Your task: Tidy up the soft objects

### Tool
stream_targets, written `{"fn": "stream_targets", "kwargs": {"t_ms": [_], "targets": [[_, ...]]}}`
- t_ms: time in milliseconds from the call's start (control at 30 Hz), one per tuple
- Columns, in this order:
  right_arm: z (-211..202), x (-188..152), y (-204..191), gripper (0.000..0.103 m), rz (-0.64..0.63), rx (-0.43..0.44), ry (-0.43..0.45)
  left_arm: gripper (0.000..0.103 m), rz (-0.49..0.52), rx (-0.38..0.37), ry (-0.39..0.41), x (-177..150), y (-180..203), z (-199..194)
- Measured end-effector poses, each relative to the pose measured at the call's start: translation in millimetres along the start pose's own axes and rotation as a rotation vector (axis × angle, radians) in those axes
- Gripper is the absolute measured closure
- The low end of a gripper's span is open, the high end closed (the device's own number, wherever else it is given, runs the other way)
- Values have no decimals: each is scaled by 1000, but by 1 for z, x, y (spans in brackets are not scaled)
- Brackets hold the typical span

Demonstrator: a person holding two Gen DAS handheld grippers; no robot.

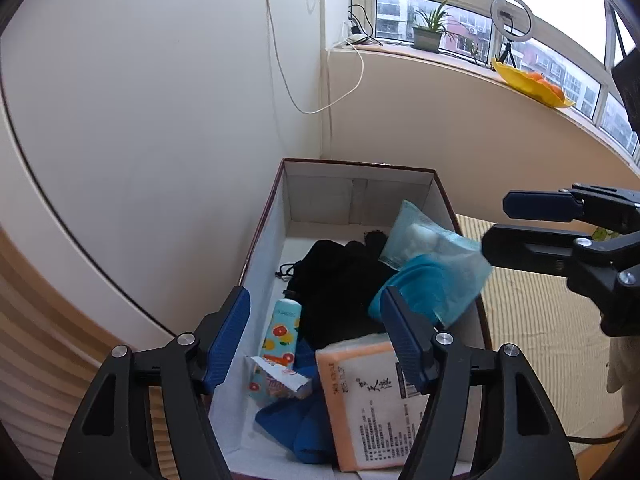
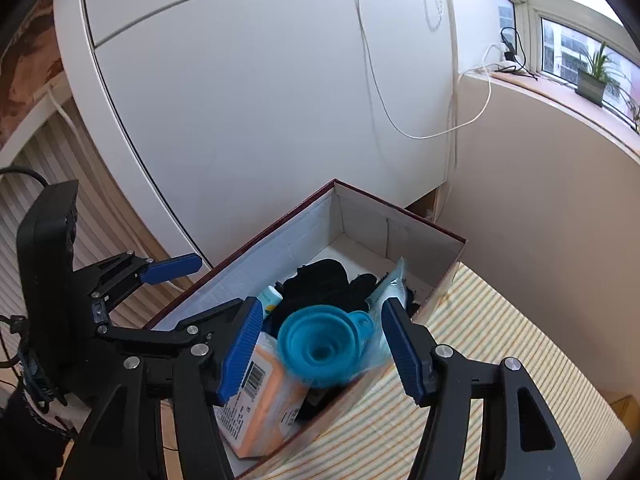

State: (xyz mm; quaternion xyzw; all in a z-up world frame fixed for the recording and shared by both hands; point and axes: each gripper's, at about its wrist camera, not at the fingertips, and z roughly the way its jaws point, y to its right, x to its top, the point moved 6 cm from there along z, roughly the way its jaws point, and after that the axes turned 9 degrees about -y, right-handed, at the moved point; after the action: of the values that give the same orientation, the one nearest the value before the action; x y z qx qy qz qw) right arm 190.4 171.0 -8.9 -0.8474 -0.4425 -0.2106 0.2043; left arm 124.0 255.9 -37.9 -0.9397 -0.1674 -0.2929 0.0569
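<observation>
Above the open cardboard box of soft goods, I hold both grippers, left gripper and right gripper, released, grasping nothing.

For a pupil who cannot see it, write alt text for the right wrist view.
An open cardboard box on a striped cloth holds a teal collapsible funnel, black fabric and an orange tissue pack. The right gripper hangs over it, jaws open around the blurred funnel; the left gripper is at left.
</observation>
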Motion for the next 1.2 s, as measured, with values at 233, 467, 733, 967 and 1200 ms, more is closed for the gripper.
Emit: {"fn": "stream_targets", "kwargs": {"t_ms": [233, 467, 733, 967, 1200], "targets": [[-21, -27, 2, 41, 11, -32, 3, 36, -1, -15, 18, -15, 7, -20], [-47, -65, 3, 34, 6, -86, 8, 36, 0, -39, 55, -36, 26, -50], [-84, -100, 1, 29, 6, -143, 45, 35, -7, -59, 88, -55, 43, -81], [-113, -113, -5, 21, -26, -205, 96, 27, 0, -31, 122, -62, 51, -100], [-117, -120, -5, 18, -41, -229, 95, 23, 15, -22, 147, -68, 61, -112]]}}
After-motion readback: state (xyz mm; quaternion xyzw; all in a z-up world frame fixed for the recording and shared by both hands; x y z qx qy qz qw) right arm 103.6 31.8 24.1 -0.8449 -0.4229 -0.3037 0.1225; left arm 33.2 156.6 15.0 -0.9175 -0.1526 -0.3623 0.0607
